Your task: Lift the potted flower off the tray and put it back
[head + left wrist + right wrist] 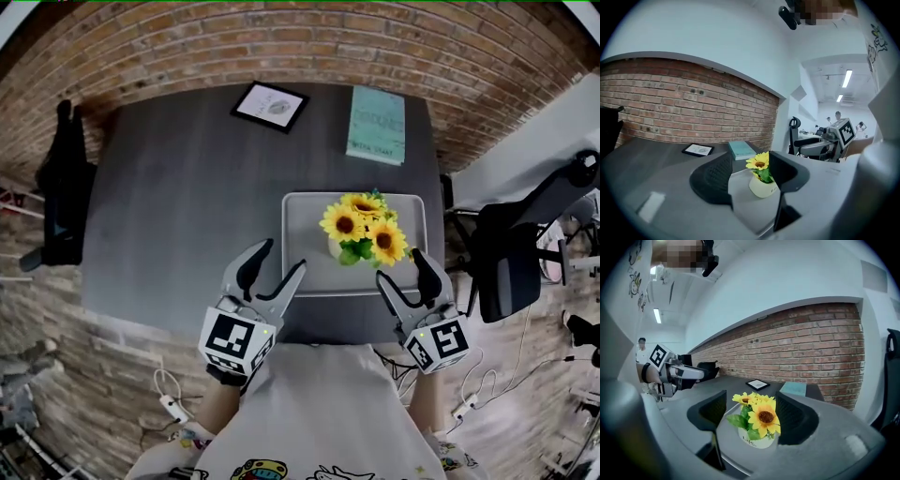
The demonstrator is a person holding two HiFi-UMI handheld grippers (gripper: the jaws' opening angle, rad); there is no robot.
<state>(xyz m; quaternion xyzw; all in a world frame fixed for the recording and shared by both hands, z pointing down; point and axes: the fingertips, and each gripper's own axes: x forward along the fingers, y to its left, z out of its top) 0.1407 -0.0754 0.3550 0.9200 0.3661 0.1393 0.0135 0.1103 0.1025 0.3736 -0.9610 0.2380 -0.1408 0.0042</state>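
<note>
The potted flower [364, 230], yellow sunflowers in a small white pot, stands upright on the grey tray [305, 225] at the table's near right. My left gripper [279, 265] is open at the tray's near left corner and holds nothing. My right gripper [401, 272] is open at the near right corner, also apart from the pot. In the left gripper view the potted flower [762, 183] shows ahead between the black jaws of the left gripper [750, 176]. The right gripper view frames the potted flower [757, 425] ahead of the right gripper [750, 414].
A framed picture [270, 105] and a teal book [377, 124] lie at the table's far side. An office chair [520, 248] stands to the right and a black chair [61, 187] to the left. A brick wall [689, 108] rises beyond the table.
</note>
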